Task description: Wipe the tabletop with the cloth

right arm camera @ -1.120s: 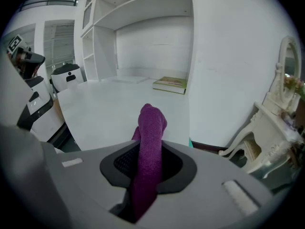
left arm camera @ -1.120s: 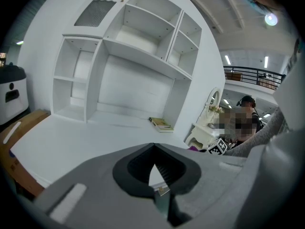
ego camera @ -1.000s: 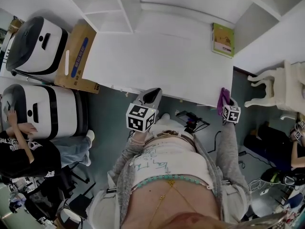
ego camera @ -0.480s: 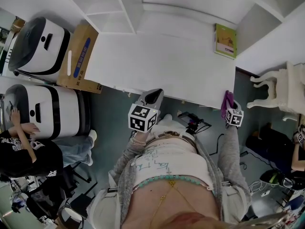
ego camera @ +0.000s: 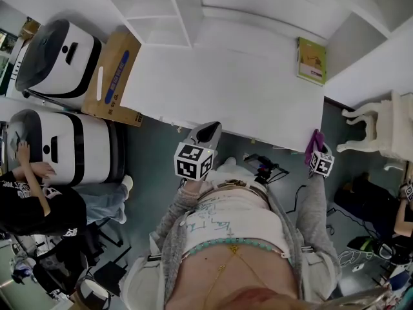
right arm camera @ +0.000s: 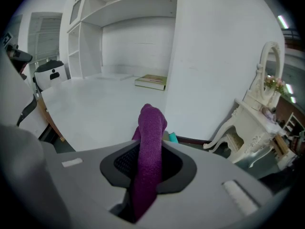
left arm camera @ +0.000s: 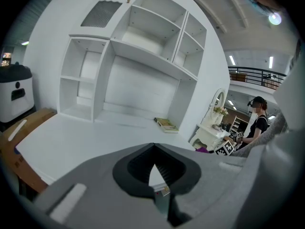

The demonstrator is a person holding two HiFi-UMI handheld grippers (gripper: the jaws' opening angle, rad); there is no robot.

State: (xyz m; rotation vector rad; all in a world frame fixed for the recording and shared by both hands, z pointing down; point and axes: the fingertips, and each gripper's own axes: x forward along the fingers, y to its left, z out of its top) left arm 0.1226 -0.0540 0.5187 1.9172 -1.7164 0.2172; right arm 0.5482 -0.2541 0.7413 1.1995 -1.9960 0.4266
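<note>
The white tabletop [ego camera: 226,89] spreads ahead of me. A purple cloth [right arm camera: 150,142] sticks up between the jaws of my right gripper [right arm camera: 148,168], which is shut on it. In the head view that right gripper [ego camera: 317,154] hangs off the table's near right corner, with the purple cloth [ego camera: 315,142] poking from its tip. My left gripper [ego camera: 205,133] sits at the table's near edge, left of centre. Its jaws are shut with nothing between them; the left gripper [left arm camera: 155,175] points across the tabletop [left arm camera: 95,137].
A green book [ego camera: 311,61] lies at the table's far right. White shelves [ego camera: 155,8] stand at the back. A cardboard box [ego camera: 115,76] and two white-and-black machines [ego camera: 55,60] flank the left edge. An ornate white stand [ego camera: 381,128] is to the right. A seated person [ego camera: 32,205] is at lower left.
Both grippers have drifted slightly right and down in the head view; the right one with the cloth has moved further from the table corner. Neither grip has changed.
</note>
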